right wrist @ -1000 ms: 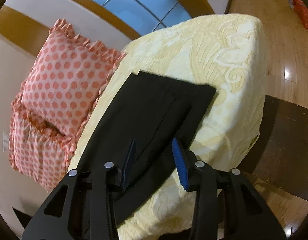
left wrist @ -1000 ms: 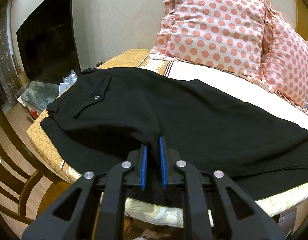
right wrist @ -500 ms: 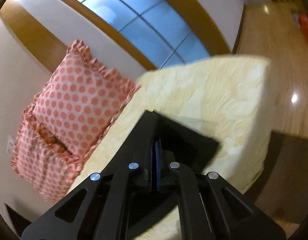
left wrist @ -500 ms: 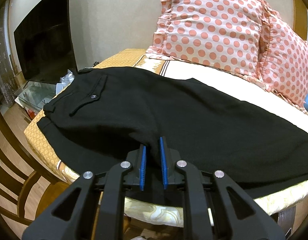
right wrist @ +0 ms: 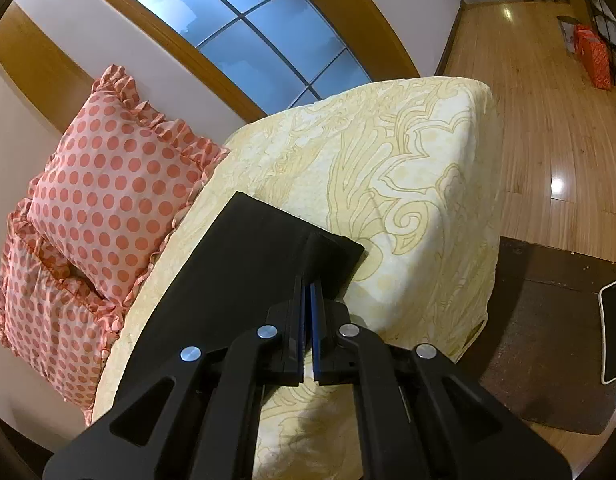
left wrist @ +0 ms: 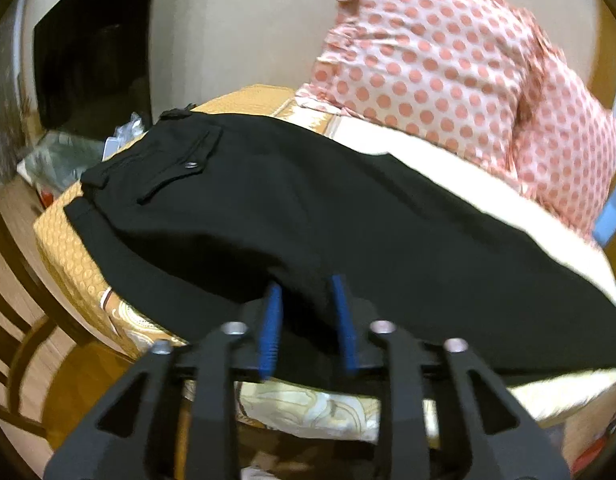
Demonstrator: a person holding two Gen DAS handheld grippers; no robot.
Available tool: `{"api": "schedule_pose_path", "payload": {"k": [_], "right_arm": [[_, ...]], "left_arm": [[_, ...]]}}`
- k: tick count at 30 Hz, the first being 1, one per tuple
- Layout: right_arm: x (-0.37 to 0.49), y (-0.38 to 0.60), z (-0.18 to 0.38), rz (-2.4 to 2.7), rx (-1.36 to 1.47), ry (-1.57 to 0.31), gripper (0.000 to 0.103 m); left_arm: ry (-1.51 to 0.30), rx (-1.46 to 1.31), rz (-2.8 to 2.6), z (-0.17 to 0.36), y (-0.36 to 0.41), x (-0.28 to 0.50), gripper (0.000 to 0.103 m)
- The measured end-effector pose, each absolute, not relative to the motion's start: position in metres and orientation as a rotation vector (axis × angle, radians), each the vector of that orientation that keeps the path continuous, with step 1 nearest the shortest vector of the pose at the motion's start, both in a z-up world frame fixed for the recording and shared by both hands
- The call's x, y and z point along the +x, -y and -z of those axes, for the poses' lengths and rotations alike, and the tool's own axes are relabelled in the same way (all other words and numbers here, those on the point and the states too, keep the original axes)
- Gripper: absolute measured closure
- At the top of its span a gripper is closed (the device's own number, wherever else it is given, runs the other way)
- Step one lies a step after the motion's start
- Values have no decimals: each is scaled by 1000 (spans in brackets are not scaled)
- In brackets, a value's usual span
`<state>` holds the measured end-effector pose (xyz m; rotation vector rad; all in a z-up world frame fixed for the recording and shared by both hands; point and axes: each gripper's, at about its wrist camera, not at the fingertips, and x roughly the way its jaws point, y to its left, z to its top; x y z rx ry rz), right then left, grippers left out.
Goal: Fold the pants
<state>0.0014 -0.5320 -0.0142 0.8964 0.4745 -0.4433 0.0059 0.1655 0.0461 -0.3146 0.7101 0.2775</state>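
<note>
Black pants (left wrist: 308,208) lie flat across the bed, waistband and buttoned back pocket at the left. My left gripper (left wrist: 308,292) sits at the pants' near edge with its blue pads apart, black cloth between them; the jaws are open. In the right wrist view the leg end of the pants (right wrist: 260,264) lies on the yellow bedspread (right wrist: 408,168). My right gripper (right wrist: 308,292) is shut on the near edge of the pant leg close to the hem, which is lifted a little.
Two pink polka-dot pillows (left wrist: 448,72) lean on the wall behind the pants. A dark TV screen (left wrist: 88,60) and a wooden chair (left wrist: 24,312) are at the left. A dark rug (right wrist: 548,320) with a phone (right wrist: 614,328) lies on the wooden floor right of the bed.
My right gripper closed on the pant leg's edge and lifted it slightly. My left gripper's pads spread wider apart and it shifted a little along the pants' near edge.
</note>
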Motion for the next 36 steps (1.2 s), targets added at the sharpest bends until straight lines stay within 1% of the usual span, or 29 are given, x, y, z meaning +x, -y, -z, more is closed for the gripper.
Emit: {"api": "schedule_pose_path", "payload": {"k": [6,9,12,15,21,24,28,29,36], "right_arm": [[-1,534,16,443,891,-475,101],[-1,533,17,446,887,-477,101],[-1,533,17,447,887,-477,101],[0,532,17,447,882,-480,101],[2,530,18,449,866,-484,101],[3,528,18,452,860,-484,101],[4,529,17,451,864,-485,101],[4,529,17,450,865,-486,101],[6,527,17,451,853,-487,101]], "left_arm": [[-646,-417,-307,-57,-197,-11,62],[-676,-532,-315,-52,-223,-10,64],[-748,-646,-286,-39,-239,-6,64],[-754,-725,-259,-34,-248,-12,64],[-674,-810,-318,-45,-285,-26,64],[-690,-784,-320,-47,-301,-12,64],[-725,-907,-341,-30,-323,-10,64],[-718,-914,-351,-27,-322,-13,68],[-715,-891,-352,-29,-329,-1,69]]}}
